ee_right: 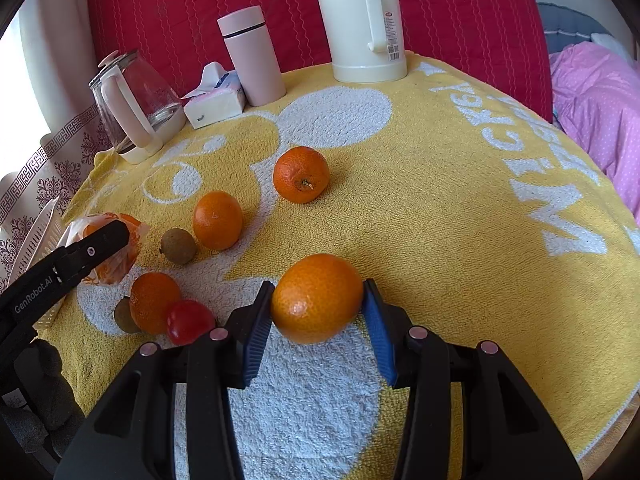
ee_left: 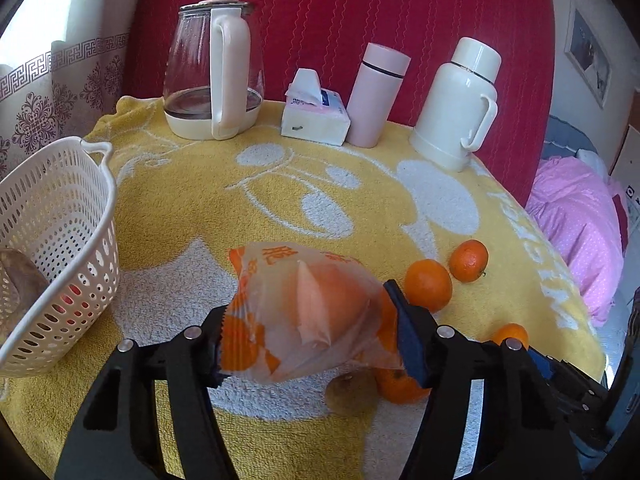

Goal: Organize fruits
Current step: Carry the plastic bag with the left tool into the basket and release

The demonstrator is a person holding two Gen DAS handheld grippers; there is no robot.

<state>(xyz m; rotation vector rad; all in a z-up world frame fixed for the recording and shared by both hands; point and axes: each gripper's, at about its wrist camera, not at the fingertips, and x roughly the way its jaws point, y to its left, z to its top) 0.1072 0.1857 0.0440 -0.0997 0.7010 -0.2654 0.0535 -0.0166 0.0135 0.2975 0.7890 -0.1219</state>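
A yellow towel [ee_right: 460, 208] with a white cartoon print covers the whole tabletop, backed by a red quilted cushion [ee_left: 360, 8]. At the left edge stands a white perforated basket [ee_left: 60, 232], with something brownish and a spot of red inside that I can't make out. Along the far side sit a glass kettle [ee_left: 212, 76] with a pale handle, a cream thermos jug [ee_left: 460, 104], a pink flask [ee_left: 376, 96] and a tissue pack [ee_left: 316, 116], close together in a row. The left gripper [ee_left: 308, 332] is clenched on a bagged orange [ee_left: 304, 312], a fruit in a cloudy printed wrapper, held just above the towel and near the basket. The right gripper [ee_right: 318, 316] is clamped on a bare orange [ee_right: 316, 298], both blue pads touching its sides, at the near middle of the cloth. Loose on the towel lie three more oranges [ee_right: 218, 220], two small brown round fruits [ee_right: 178, 246] and a little red fruit [ee_right: 188, 320] touching the nearest orange.
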